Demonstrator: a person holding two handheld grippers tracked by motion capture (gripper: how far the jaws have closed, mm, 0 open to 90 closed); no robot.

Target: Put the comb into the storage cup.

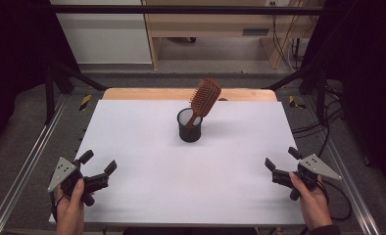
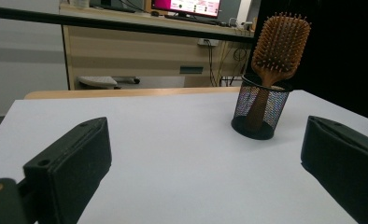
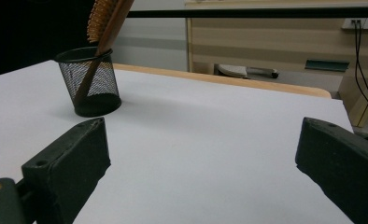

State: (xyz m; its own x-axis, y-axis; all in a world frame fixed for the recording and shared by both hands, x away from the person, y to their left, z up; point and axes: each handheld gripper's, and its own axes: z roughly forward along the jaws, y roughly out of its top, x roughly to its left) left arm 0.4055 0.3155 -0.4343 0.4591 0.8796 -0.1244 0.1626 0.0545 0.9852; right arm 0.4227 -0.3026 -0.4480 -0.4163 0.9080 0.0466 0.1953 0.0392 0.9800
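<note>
A wooden paddle hairbrush [image 1: 204,98] [image 2: 279,44] [image 3: 105,18] stands handle-down in a black mesh cup [image 1: 189,125] [image 2: 260,107] [image 3: 88,80] near the middle of the white table [image 1: 147,142], leaning right. My left gripper [image 1: 99,162] [image 2: 205,154] rests open near the front left corner, held by a hand, with nothing between its jaws. My right gripper [image 1: 281,157] [image 3: 201,154] sits open near the front right edge, also held by a hand and empty. Both are well short of the cup.
A wooden strip [image 1: 147,93] borders the table's far edge. Metal rails [image 1: 24,161] run along both sides. Beyond stand wooden furniture [image 1: 205,24] and cables [image 1: 284,44]; a monitor [image 2: 184,5] shows in the left gripper view.
</note>
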